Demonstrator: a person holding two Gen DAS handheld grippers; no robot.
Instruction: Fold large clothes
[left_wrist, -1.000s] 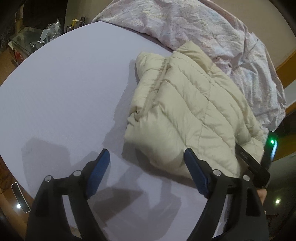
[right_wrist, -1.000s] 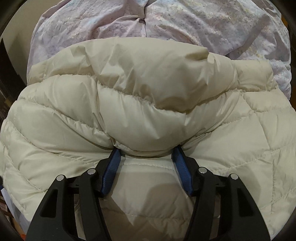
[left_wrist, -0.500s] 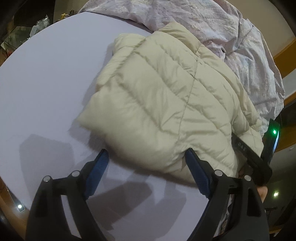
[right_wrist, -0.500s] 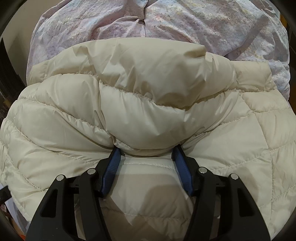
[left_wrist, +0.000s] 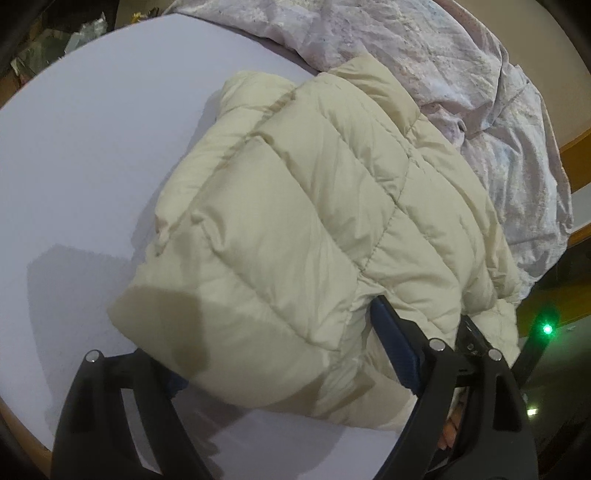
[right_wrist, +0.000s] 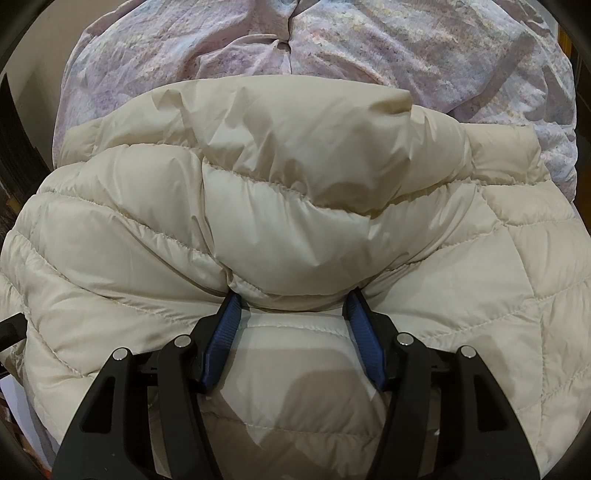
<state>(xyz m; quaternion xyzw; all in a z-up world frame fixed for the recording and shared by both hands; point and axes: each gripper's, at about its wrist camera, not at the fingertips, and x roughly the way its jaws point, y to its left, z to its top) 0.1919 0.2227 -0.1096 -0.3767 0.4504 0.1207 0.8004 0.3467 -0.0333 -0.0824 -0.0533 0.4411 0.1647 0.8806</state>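
We have the cream puffer jacket (left_wrist: 314, 236) already folded into a thick bundle mid-frame on the pale bed sheet (left_wrist: 92, 155), beside the rumpled quilt (left_wrist: 461, 74). Our right gripper (right_wrist: 291, 306) pinches a padded fold; our left gripper (left_wrist: 280, 362) straddles the near corner, fingers spread. Tidying remains.

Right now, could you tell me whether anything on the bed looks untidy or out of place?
The jacket is a neat folded bundle on the plain sheet. The floral quilt is bunched in a crumpled heap behind it, touching its collar. Nothing looks spilled or damaged.
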